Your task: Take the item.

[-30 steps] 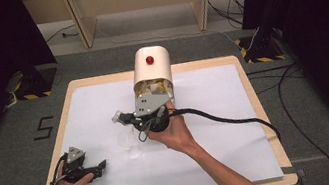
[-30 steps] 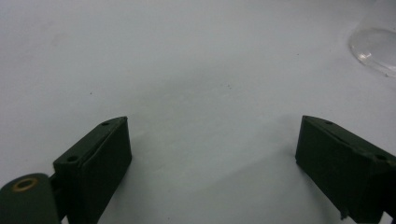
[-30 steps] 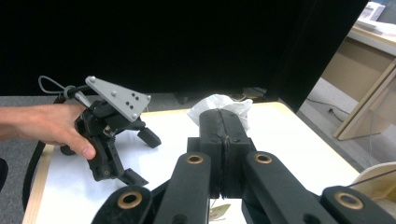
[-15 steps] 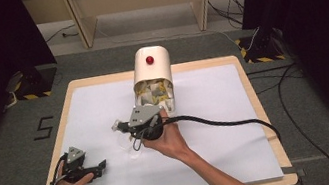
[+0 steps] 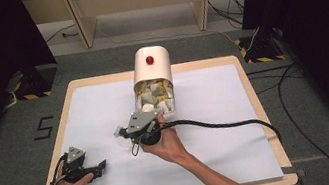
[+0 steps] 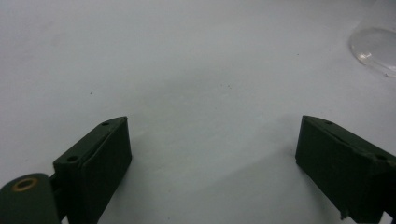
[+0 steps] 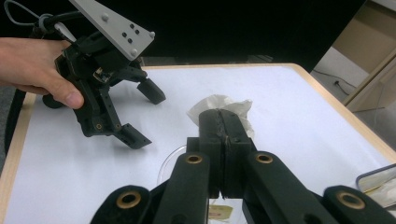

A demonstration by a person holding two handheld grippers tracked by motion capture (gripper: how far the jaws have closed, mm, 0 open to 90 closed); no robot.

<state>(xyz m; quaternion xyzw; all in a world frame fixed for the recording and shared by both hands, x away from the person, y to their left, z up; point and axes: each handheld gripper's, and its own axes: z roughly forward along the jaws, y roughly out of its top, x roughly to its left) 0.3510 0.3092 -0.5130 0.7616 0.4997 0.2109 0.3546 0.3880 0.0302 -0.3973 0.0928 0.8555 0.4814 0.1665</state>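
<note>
A cream bin (image 5: 151, 69) with a red knob lies on its side at the table's back middle, its mouth full of white and yellow sachets (image 5: 155, 94). My right gripper (image 5: 123, 132) (image 7: 223, 116) is shut on a crumpled white tea bag (image 7: 219, 103), whose paper tag (image 7: 219, 212) dangles below. It hovers above a clear glass cup (image 7: 170, 161) (image 5: 128, 145) (image 6: 376, 46). My left gripper (image 5: 96, 168) (image 6: 212, 135) rests open on the white sheet at the front left, with nothing between its fingers; it also appears in the right gripper view (image 7: 144, 114).
A white sheet (image 5: 217, 114) covers the wooden table (image 5: 256, 107). The right gripper's black cable (image 5: 229, 125) trails across the sheet to the right. Table legs and floor cables lie beyond the far edge.
My right gripper has drawn back from the bin's mouth toward the front left, carrying the tea bag over the clear cup. The left gripper has stayed put.
</note>
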